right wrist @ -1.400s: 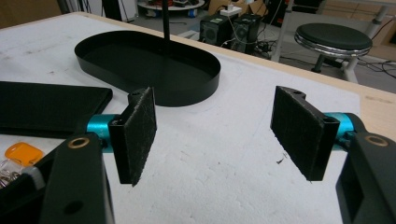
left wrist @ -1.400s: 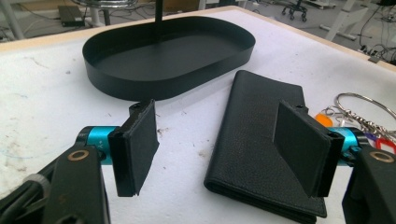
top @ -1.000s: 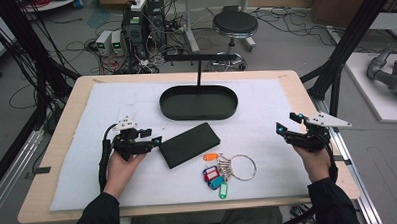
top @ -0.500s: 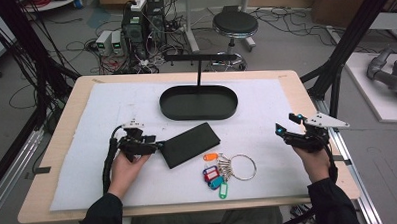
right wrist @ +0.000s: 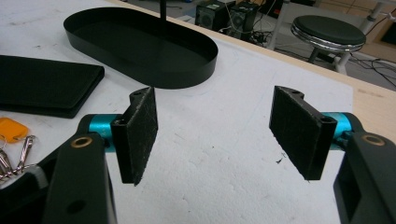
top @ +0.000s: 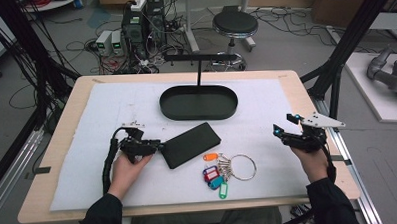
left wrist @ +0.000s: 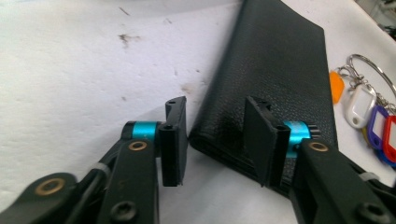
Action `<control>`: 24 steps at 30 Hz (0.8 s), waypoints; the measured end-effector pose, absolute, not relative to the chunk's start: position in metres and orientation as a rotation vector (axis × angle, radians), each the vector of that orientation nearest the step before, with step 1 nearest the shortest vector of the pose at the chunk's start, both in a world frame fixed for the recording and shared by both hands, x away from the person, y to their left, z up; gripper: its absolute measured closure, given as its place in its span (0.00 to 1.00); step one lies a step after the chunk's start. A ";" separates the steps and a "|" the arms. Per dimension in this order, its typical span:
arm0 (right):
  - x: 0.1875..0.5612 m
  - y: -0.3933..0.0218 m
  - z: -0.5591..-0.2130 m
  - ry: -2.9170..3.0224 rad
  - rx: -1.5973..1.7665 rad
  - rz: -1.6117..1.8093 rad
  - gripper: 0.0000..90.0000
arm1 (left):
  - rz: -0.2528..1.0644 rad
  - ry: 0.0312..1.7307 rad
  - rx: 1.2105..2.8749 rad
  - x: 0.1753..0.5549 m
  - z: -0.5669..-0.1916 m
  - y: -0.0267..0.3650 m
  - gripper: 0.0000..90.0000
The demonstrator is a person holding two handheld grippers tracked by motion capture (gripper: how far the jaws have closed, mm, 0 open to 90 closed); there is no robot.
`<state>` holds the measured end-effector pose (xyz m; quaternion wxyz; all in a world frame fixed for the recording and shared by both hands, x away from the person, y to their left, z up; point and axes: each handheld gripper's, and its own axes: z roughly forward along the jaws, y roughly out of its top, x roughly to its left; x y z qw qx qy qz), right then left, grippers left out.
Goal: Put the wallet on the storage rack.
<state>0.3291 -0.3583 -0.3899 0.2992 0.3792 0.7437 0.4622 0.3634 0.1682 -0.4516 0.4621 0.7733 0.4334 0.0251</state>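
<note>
A black leather wallet lies slantwise at the middle of the white mat. My left gripper is open at its left end. In the left gripper view the wallet's near corner sits between the jaws of that gripper, one pad beside its edge and the other over its top. A key ring with coloured tags lies just in front of the wallet, also seen as tags at the right. My right gripper hovers open at the mat's right side, nothing between its pads.
A black oval tray stands behind the wallet, its wall ahead and to the left in the right gripper view. A thin T-shaped stand rises behind it. A stool and cables are on the floor beyond the table.
My left gripper has slid right across the mat until its jaws reach the wallet's corner. The right gripper has stayed in place.
</note>
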 end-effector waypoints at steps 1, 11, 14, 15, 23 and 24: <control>0.329 -0.358 -0.390 1.975 1.010 1.225 0.37 | 0.064 1.071 1.891 0.362 -0.453 0.169 0.68; 0.331 -0.355 -0.390 1.981 0.996 1.226 0.38 | 0.101 1.061 1.880 0.359 -0.452 0.170 0.77; 0.331 -0.355 -0.390 1.982 0.996 1.227 0.38 | 0.120 1.027 1.875 0.357 -0.449 0.171 0.80; 0.331 -0.355 -0.390 1.980 0.997 1.229 0.38 | 0.127 1.020 1.870 0.356 -0.448 0.171 0.81; 0.330 -0.355 -0.388 1.969 1.003 1.255 0.39 | 0.263 0.833 1.847 0.345 -0.430 0.170 0.85; 0.331 -0.355 -0.388 1.970 0.999 1.263 0.39 | 0.283 0.804 1.850 0.343 -0.427 0.170 0.85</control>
